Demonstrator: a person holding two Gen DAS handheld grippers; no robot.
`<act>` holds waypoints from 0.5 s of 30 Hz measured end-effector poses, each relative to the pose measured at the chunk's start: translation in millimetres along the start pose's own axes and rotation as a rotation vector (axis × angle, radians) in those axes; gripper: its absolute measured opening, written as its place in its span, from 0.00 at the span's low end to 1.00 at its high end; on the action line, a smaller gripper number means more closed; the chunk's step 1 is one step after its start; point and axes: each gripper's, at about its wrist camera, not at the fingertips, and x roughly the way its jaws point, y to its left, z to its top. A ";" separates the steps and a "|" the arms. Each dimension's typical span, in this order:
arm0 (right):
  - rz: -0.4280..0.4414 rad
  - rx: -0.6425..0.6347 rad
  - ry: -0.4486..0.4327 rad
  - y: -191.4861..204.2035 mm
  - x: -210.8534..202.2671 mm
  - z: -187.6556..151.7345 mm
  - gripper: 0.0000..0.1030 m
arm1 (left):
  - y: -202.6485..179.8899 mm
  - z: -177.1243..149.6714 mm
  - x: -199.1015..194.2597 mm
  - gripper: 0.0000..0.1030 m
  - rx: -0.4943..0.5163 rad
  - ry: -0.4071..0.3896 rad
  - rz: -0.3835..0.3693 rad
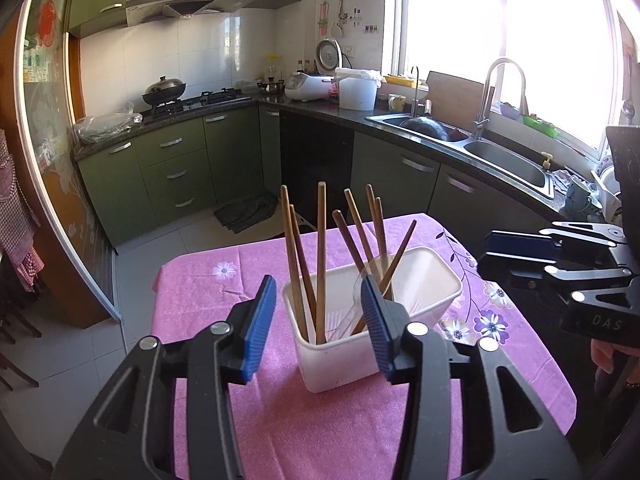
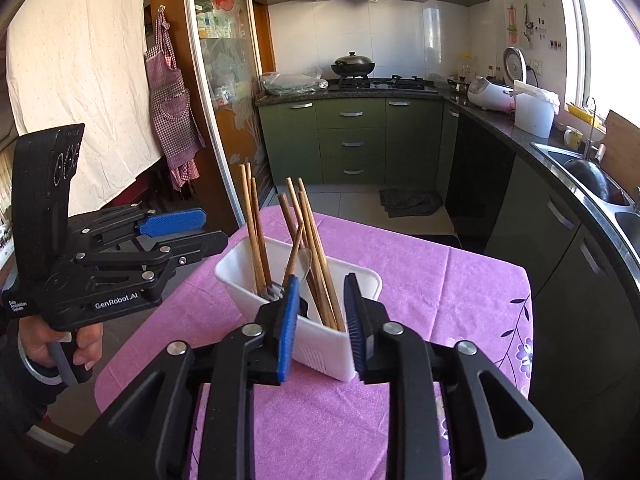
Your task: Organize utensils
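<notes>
Wooden chopsticks [image 1: 320, 264] are standing nearly upright, tips down, fanning outward in a white plastic holder [image 1: 340, 356] sitting on the purple flowered tablecloth [image 1: 320, 432]. The left gripper [image 1: 318, 326] and right gripper [image 2: 322, 326] are both hovering wide apart, holding nothing.

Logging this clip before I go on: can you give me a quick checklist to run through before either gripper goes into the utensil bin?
1. Left gripper open, nothing held: ok.
2. Right gripper open, nothing held: ok.
3. Bin upright on the tablecloth: ok.
4. Chopsticks standing in the bin, leaning different ways: ok.
5. Fork and spoon in the bin: ok.
6. Bin's inner dividers: cannot tell.
</notes>
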 end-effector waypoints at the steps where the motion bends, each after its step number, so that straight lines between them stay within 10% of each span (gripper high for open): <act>1: -0.003 0.008 -0.006 0.8 -7.4 -8.4 0.31 | 0.2 -4.8 -5.9 0.51 0.001 -0.006 0.006; 7: -0.040 0.065 -0.018 4.0 -42.9 -74.5 0.46 | -3.1 -47.6 -44.4 0.78 -0.005 -0.015 0.017; 15: -0.071 0.106 -0.099 22.5 -105.6 -146.3 0.91 | -4.5 -107.7 -100.4 0.93 -0.059 -0.035 0.037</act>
